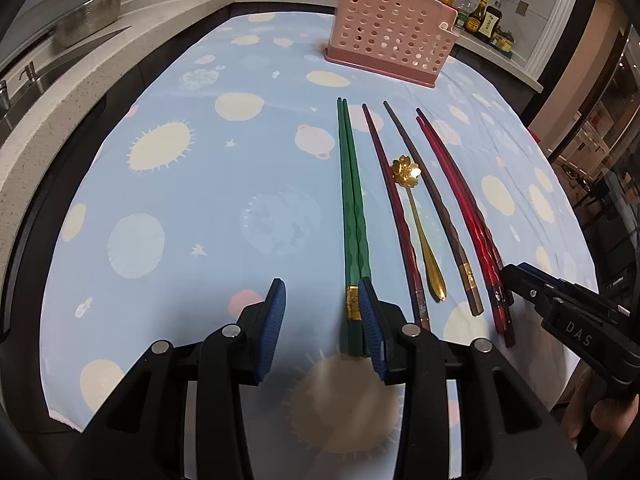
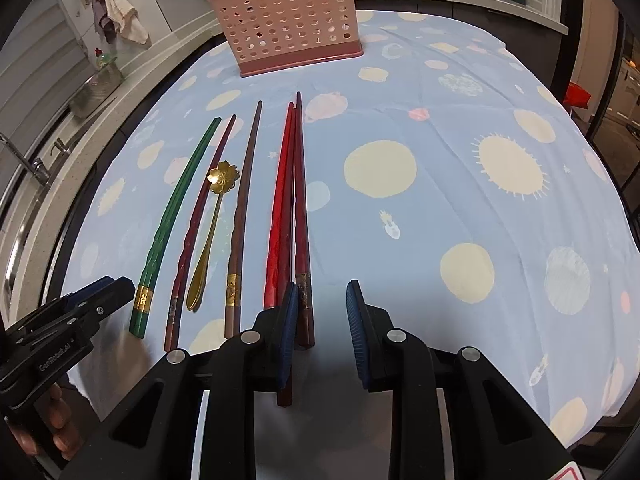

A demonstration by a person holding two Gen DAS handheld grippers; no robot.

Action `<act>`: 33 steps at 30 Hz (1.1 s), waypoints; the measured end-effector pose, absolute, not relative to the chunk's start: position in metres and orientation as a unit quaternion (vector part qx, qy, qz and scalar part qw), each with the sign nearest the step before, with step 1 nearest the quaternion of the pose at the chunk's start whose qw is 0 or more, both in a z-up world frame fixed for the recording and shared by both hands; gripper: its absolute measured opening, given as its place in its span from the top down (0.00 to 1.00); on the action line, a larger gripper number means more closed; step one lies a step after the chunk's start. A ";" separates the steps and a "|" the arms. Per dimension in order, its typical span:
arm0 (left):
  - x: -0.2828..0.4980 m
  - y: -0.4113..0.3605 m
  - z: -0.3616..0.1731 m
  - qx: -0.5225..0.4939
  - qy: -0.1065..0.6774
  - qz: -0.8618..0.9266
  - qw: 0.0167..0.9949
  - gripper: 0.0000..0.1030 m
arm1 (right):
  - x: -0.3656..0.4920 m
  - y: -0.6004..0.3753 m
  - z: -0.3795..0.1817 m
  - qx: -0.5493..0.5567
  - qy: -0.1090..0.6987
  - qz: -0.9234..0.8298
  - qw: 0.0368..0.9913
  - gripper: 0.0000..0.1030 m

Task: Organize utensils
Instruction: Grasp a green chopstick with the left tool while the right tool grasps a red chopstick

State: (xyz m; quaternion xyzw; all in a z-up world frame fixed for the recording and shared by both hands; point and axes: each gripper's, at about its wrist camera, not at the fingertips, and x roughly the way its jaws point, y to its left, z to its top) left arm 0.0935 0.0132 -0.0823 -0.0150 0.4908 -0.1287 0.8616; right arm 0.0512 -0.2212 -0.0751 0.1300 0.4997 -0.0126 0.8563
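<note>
- Utensils lie in a row on a blue tablecloth (image 1: 200,200) printed with pale suns, planets and stars, all pointing toward a pink holder.
- From left to right in the left wrist view: green chopsticks (image 1: 352,216), a dark red chopstick (image 1: 394,208), a gold spoon (image 1: 420,220), a brown chopstick (image 1: 432,200) and a bundle of red chopsticks (image 1: 464,208).
- The green chopsticks are a pair lying side by side and touching, with a gold band near the thick end.
- The gold spoon has a flower-shaped bowl and lies between the dark red chopstick and the brown chopstick, apart from both.
- The brown chopstick carries a gold band near its thick end.
- The pink holder (image 1: 390,36) with round holes stands upright at the far side of the cloth, well apart from the row; in the right wrist view a red stick pokes out of its top left.
- The left gripper (image 1: 322,328) has its blue-padded fingers spread apart with nothing between them; its right finger sits just beside the thick end of the green chopsticks.
- The right gripper (image 2: 322,332) also has its fingers spread apart and grips nothing; its left finger overlaps the thick ends of the red chopsticks, though contact cannot be told.
- Each gripper's tip shows at the edge of the other's view, close to the thick ends of the row.
- Behind the cloth runs a counter with a sink (image 1: 36,80) on the left, and bottles (image 1: 480,16) stand at the far right.
</note>
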 end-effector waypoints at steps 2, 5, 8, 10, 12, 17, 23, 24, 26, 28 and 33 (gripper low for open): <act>0.093 0.012 -0.084 -0.013 0.493 -0.130 0.860 0.65 | 0.052 -0.220 -0.075 0.125 0.500 -0.013 0.857 0.76; 0.093 0.010 -0.087 -0.009 0.496 -0.131 0.859 0.65 | 0.052 -0.216 -0.076 0.116 0.503 -0.013 0.856 0.76; 0.092 0.009 -0.087 -0.005 0.494 -0.131 0.860 0.65 | 0.052 -0.217 -0.077 0.118 0.503 -0.014 0.856 0.78; 0.092 0.010 -0.088 -0.004 0.493 -0.130 0.860 0.65 | 0.052 -0.219 -0.077 0.120 0.503 -0.015 0.856 0.79; 0.093 0.009 -0.088 -0.001 0.493 -0.129 0.861 0.65 | 0.052 -0.219 -0.077 0.120 0.503 -0.016 0.856 0.81; 0.092 0.011 -0.089 0.012 0.490 -0.118 0.863 0.64 | 0.052 -0.219 -0.077 0.119 0.504 -0.016 0.855 0.81; 0.092 0.009 -0.091 0.028 0.490 -0.108 0.865 0.66 | 0.052 -0.217 -0.077 0.117 0.505 -0.014 0.855 0.81; 0.092 0.008 -0.091 0.031 0.489 -0.108 0.865 0.66 | 0.052 -0.216 -0.078 0.116 0.505 -0.014 0.855 0.81; 0.092 0.009 -0.091 0.029 0.489 -0.108 0.865 0.67 | 0.052 -0.216 -0.078 0.115 0.505 -0.013 0.855 0.81; 0.093 0.011 -0.090 0.025 0.488 -0.109 0.866 0.73 | 0.052 -0.216 -0.078 0.115 0.505 -0.014 0.855 0.84; 0.092 0.013 -0.090 0.017 0.489 -0.118 0.864 0.90 | 0.051 -0.216 -0.079 0.116 0.506 -0.011 0.855 0.89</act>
